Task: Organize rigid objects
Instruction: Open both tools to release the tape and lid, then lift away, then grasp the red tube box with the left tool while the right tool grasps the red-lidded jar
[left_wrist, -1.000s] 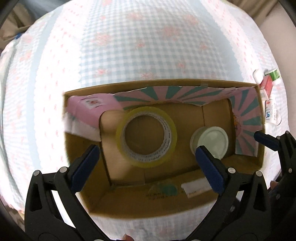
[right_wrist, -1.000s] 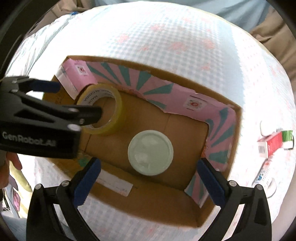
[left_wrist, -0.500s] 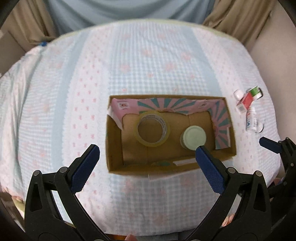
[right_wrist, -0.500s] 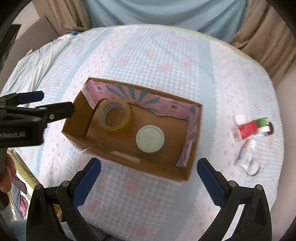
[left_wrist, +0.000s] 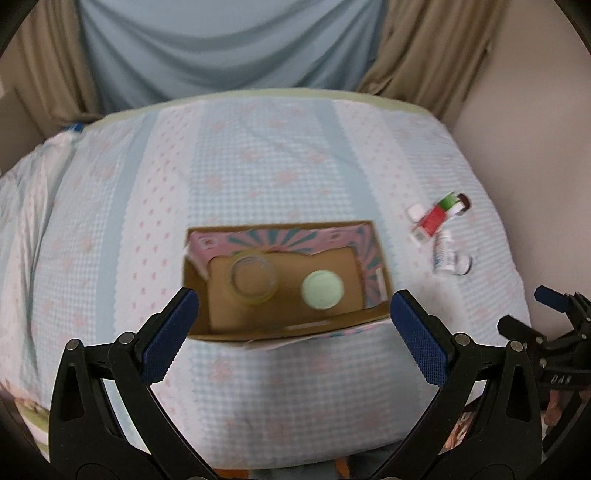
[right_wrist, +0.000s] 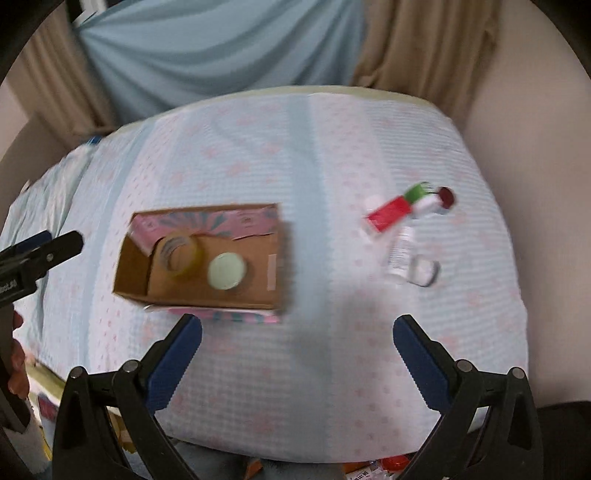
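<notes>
A cardboard box (left_wrist: 380, 275) on a checked cloth (left_wrist: 258, 166) holds a tape roll (left_wrist: 253, 276) and a round lid (left_wrist: 322, 289). Both the left gripper (left_wrist: 295, 332) and right gripper (right_wrist: 297, 350) hover wide open, empty. Small bottles (right_wrist: 404, 225) lie well right, likely the next pick-up for the right gripper.

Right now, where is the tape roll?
In both views the tape roll lies flat inside the cardboard box, left of the pale green lid.
</notes>
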